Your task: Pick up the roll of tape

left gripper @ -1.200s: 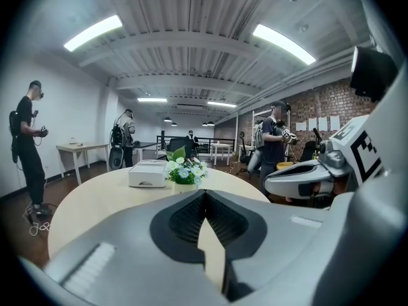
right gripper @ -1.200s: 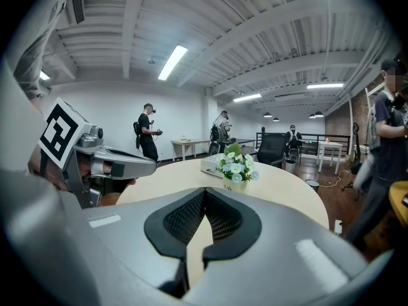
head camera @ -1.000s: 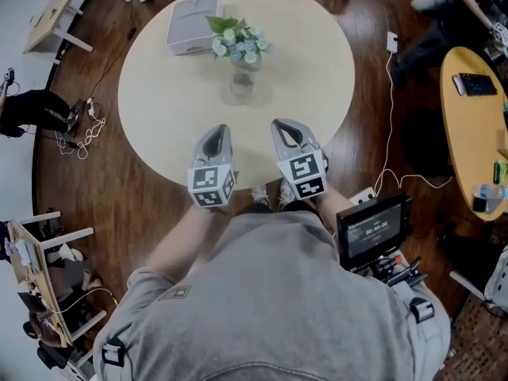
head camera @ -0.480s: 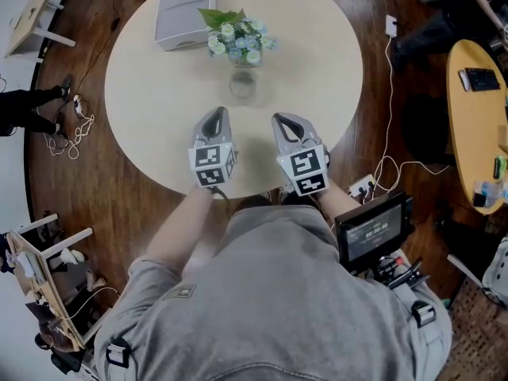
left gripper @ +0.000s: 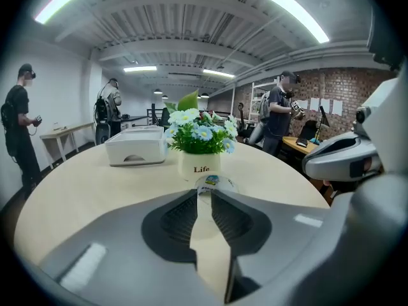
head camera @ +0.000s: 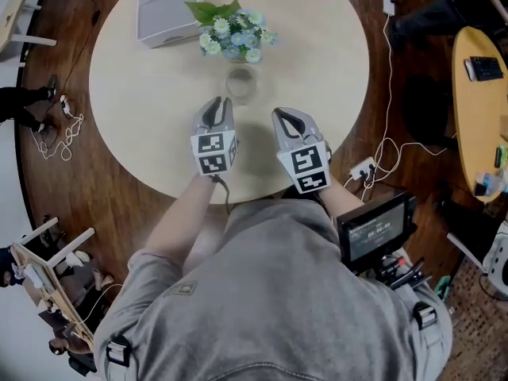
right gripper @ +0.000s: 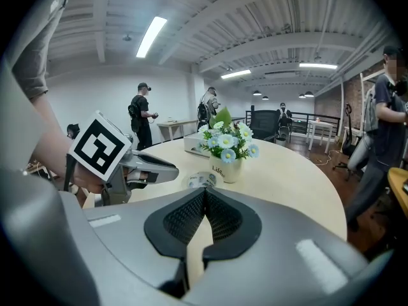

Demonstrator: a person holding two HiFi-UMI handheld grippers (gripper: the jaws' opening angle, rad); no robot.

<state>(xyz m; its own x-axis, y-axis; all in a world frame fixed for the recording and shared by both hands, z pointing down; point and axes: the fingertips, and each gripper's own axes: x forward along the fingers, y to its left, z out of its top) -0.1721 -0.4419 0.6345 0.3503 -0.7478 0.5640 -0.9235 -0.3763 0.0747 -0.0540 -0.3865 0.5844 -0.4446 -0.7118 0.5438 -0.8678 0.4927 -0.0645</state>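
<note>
The roll of tape is a clear ring lying flat on the round beige table, just in front of the flower pot. My left gripper points at it from the near left. Its jaws are opening with a narrow gap, and nothing is between them. In the left gripper view the tape lies just past the gripper. My right gripper hovers to the tape's near right with its jaws together. In the right gripper view the tape sits ahead of the gripper.
A white pot of blue and white flowers stands right behind the tape. A white box sits at the far left of the table. Another table stands to the right, cables lie on the wood floor, and people stand around the room.
Both grippers have moved forward from the table's near edge toward the tape roll, the left one farther. The left tips now sit close beside the tape.
</note>
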